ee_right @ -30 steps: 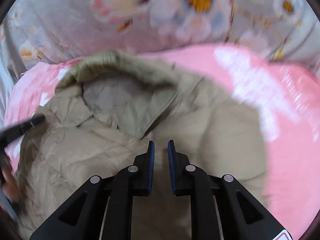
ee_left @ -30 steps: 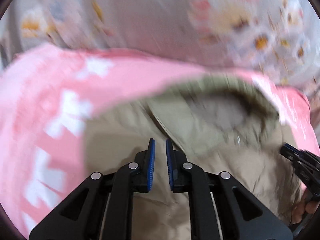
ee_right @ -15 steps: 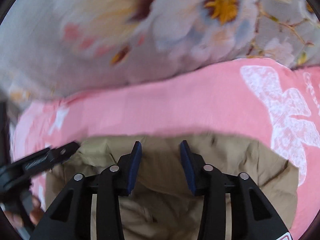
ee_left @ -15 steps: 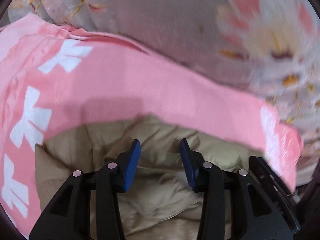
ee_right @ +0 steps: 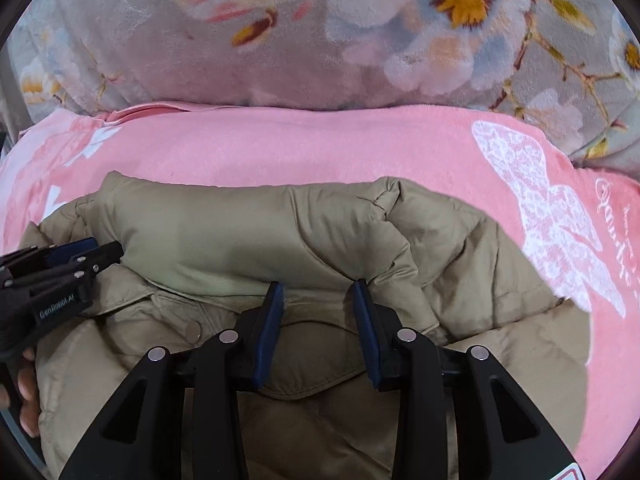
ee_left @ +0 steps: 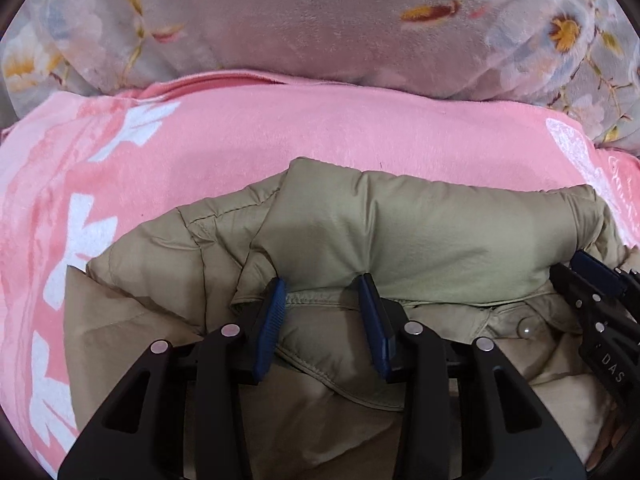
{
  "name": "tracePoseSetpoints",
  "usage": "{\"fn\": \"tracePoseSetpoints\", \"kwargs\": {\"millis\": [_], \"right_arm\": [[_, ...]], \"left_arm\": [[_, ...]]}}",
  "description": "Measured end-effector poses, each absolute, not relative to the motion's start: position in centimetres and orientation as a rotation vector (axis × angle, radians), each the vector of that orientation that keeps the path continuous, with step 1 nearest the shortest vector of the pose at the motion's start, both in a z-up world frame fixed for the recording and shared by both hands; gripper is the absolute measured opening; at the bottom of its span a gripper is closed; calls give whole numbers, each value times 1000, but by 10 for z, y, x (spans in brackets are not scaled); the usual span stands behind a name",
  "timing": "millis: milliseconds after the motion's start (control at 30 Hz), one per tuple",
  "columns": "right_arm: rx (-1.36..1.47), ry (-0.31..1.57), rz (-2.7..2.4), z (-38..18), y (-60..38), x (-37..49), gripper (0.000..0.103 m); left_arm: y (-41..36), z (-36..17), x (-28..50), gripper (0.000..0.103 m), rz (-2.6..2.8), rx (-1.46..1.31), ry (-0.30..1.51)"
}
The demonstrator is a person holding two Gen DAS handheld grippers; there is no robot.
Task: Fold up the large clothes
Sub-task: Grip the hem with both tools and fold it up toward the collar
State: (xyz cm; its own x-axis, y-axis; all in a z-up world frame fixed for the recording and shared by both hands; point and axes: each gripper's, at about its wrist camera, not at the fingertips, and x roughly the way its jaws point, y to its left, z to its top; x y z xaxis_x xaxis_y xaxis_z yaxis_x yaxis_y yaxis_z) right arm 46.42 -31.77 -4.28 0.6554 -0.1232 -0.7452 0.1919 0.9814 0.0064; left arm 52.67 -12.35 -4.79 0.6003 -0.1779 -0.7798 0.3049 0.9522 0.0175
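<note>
Item: one khaki padded jacket (ee_left: 420, 236), lying on a pink blanket (ee_left: 280, 140) spread below a grey flowered quilt (ee_left: 300, 20). It is looking puffy and quilted, with a smooth, faintly shiny shell, stitched seams and soft creases; a metal snap (ee_left: 525, 330) is showing on the flap below the collar. The collar is forming a thick rounded roll, its long axis running side to side across both views, parallel to the blanket's far edge, with the body of the jacket trailing toward me. The blanket is fleecy, printed with white bows and a white butterfly (ee_right: 552, 220). I am holding my left gripper (ee_left: 322, 280) over the left part of the collar roll, its blue ribbed pads partly apart, tips touching the lower edge of the roll, fabric lying between them unpinched. My right gripper (ee_right: 318, 285) is sitting likewise at the right part; its jaws have just been closing slightly and are gaping over the fabric.
</note>
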Motion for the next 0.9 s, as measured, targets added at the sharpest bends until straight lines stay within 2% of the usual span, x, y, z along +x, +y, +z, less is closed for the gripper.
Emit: {"fn": "tracePoseSetpoints", "kwargs": {"millis": [167, 900], "right_arm": [[48, 809, -219, -48, -310, 465, 32], [58, 803, -212, -49, -312, 467, 32]], "left_arm": [[-136, -53, 523, 37, -234, 206, 826], [-145, -56, 522, 37, -186, 273, 800]]}}
